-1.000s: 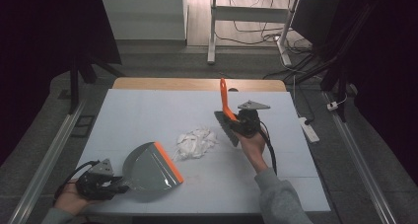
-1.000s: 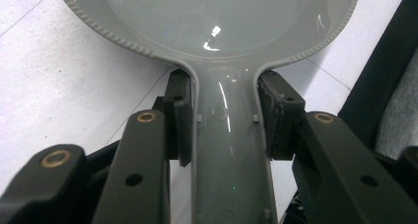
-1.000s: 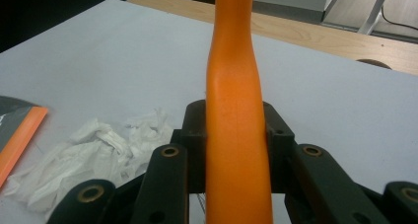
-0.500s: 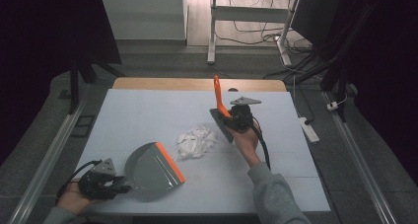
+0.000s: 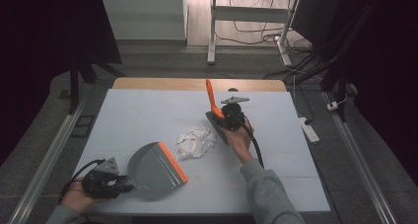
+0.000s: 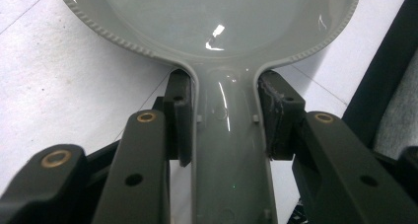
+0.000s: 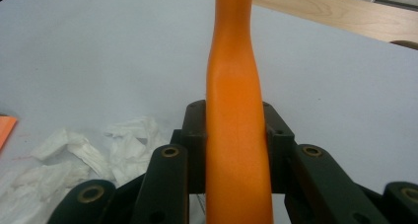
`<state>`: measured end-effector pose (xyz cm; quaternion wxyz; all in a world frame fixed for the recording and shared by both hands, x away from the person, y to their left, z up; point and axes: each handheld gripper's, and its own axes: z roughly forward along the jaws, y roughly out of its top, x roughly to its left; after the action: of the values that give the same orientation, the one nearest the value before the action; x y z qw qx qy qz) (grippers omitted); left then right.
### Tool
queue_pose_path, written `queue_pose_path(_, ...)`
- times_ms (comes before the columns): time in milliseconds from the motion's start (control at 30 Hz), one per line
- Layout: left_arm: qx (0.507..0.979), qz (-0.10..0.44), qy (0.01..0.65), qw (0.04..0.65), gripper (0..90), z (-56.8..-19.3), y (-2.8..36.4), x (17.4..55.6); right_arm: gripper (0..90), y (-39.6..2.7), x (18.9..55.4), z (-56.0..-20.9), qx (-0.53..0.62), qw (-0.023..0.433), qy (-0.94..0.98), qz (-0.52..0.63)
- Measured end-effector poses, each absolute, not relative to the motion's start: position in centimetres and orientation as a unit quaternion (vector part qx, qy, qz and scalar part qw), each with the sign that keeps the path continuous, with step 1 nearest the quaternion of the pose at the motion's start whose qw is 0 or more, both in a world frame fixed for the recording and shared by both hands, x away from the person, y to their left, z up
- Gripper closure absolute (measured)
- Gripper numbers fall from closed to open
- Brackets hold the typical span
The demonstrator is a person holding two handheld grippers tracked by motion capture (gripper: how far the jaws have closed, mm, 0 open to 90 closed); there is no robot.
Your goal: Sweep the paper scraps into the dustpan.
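A grey dustpan point(image 5: 150, 170) with an orange lip lies flat at the table's front left. My left gripper point(image 5: 116, 183) is shut on its handle; in the left gripper view both pads clamp the grey dustpan handle point(image 6: 231, 150). A heap of crumpled white paper point(image 5: 196, 141) sits just past the orange lip. To the right of the heap my right gripper point(image 5: 227, 116) is shut on a brush whose orange handle point(image 5: 212, 98) sticks up and whose dark head point(image 5: 217, 126) hangs close to the paper. In the right gripper view the orange handle point(image 7: 236, 110) runs up between the pads, with the paper point(image 7: 74, 160) at lower left.
A pale blue mat point(image 5: 148, 115) covers the table, with a wooden strip point(image 5: 162, 84) along the far edge. A white power strip point(image 5: 308, 127) lies on the floor to the right. Metal rails run along both sides, and a white desk frame point(image 5: 213, 31) stands behind.
My right gripper has carried the brush left and a little down, nearer the paper heap. The left gripper and dustpan have stayed in place.
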<state>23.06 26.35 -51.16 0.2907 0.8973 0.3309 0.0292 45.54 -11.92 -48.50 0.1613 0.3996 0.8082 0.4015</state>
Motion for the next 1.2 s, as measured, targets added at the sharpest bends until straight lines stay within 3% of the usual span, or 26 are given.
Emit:
queue_pose_path(567,0.895,0.023,0.335,0.294,62.0,-51.5,25.2,23.9,70.6,-7.0,43.6,-49.3,0.352,0.115,0.843,0.390)
queue_pose_path(933,0.893,0.023,0.341,0.293,61.9,-51.6,24.6,24.1,70.5,-3.4,40.2,-49.3,0.299,0.061,0.860,0.410)
queue_pose_path(1200,0.892,0.022,0.341,0.294,62.0,-51.6,24.6,24.1,70.5,-3.6,39.4,-47.8,0.282,0.065,0.857,0.427)
